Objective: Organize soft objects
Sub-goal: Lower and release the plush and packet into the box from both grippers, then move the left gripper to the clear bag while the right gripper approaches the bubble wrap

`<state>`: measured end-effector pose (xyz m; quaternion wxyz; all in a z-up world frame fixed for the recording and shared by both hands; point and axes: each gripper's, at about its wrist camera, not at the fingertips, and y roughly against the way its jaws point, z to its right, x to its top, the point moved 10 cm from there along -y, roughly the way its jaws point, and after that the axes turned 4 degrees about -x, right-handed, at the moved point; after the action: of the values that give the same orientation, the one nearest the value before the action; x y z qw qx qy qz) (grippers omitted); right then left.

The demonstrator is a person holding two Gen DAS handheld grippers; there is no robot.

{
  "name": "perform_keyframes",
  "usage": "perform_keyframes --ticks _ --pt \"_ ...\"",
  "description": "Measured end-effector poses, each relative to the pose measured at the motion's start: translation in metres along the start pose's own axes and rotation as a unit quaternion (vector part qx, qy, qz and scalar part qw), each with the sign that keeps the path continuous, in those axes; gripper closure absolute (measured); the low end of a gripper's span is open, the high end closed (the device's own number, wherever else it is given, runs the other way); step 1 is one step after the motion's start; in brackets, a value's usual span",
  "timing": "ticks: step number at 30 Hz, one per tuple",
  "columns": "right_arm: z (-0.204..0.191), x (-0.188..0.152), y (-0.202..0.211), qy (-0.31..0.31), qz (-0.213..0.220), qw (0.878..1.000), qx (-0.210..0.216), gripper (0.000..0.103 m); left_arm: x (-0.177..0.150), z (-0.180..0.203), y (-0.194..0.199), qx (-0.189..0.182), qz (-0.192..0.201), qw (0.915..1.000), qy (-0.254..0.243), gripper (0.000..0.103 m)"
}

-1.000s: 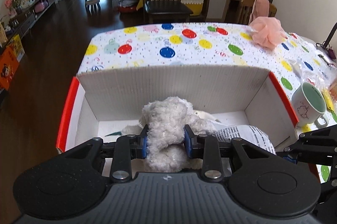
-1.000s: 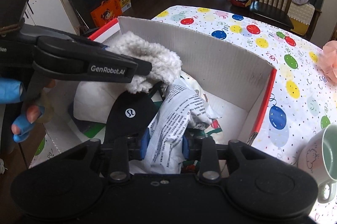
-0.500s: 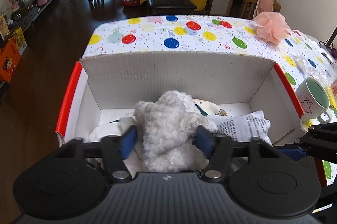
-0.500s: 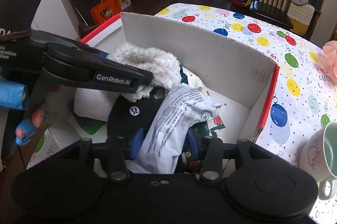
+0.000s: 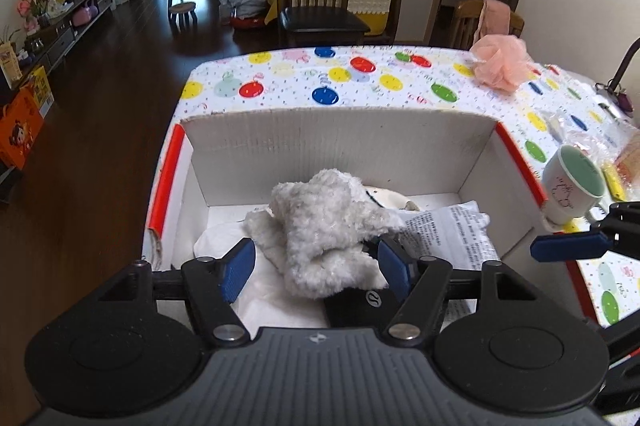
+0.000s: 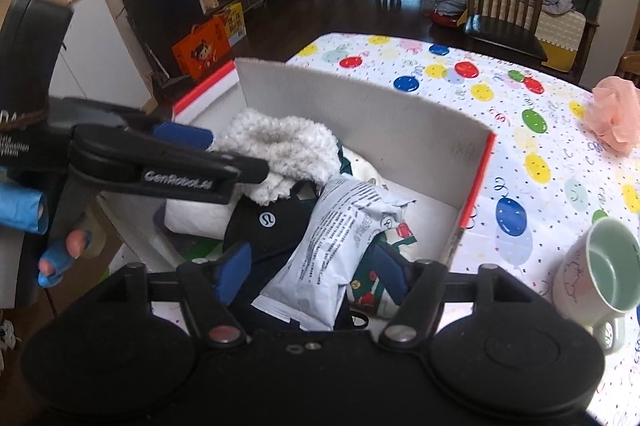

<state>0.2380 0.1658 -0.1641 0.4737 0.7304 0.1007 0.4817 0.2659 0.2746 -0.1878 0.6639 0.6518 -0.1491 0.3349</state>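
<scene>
A white cardboard box with red edges (image 5: 340, 141) (image 6: 368, 109) holds a pile of soft things. On top lies a fluffy white plush (image 5: 324, 226) (image 6: 280, 149). Beside it sit a printed white soft pack (image 5: 448, 234) (image 6: 336, 246) and a black cloth with a round logo (image 5: 360, 302) (image 6: 268, 222). My left gripper (image 5: 316, 272) is open, its blue pads standing clear on either side of the plush. My right gripper (image 6: 312, 276) straddles the white pack; its jaws are opening and the pads no longer press it.
The box rests on a table with a balloon-print cloth (image 5: 360, 77). A peach mesh puff (image 5: 500, 63) (image 6: 616, 113) lies at the far right. A green-lined mug (image 5: 576, 183) (image 6: 596, 274) stands right of the box. A wooden chair (image 5: 316, 1) stands beyond the table.
Both grippers have opened: the left let go of the plush, the right let go of the white pack. Both have drawn back and up a little, leaving these things in the box.
</scene>
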Motion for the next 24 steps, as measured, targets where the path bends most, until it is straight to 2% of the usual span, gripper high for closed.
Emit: perform_keyframes --ticks 4,8,11,14,24 --pt "0.002 0.002 0.022 -0.007 0.020 1.000 0.004 0.031 0.002 0.007 0.021 0.001 0.021 0.9996 -0.019 0.035" --pt "0.005 0.005 0.047 -0.020 0.046 0.999 0.005 0.028 0.007 0.022 0.043 -0.016 0.045 0.9984 -0.031 0.035" --pt "0.010 0.006 0.066 -0.031 0.067 0.997 0.000 0.022 0.013 0.036 0.058 -0.030 0.060 0.9970 -0.038 0.021" --pt "0.018 0.004 0.086 -0.039 0.086 0.996 -0.008 0.019 0.019 0.053 0.072 -0.047 0.080 0.9947 -0.045 0.019" --pt "0.074 -0.010 0.142 -0.081 0.138 0.986 -0.052 0.005 0.032 0.133 0.079 -0.104 0.089 0.9876 -0.077 0.016"
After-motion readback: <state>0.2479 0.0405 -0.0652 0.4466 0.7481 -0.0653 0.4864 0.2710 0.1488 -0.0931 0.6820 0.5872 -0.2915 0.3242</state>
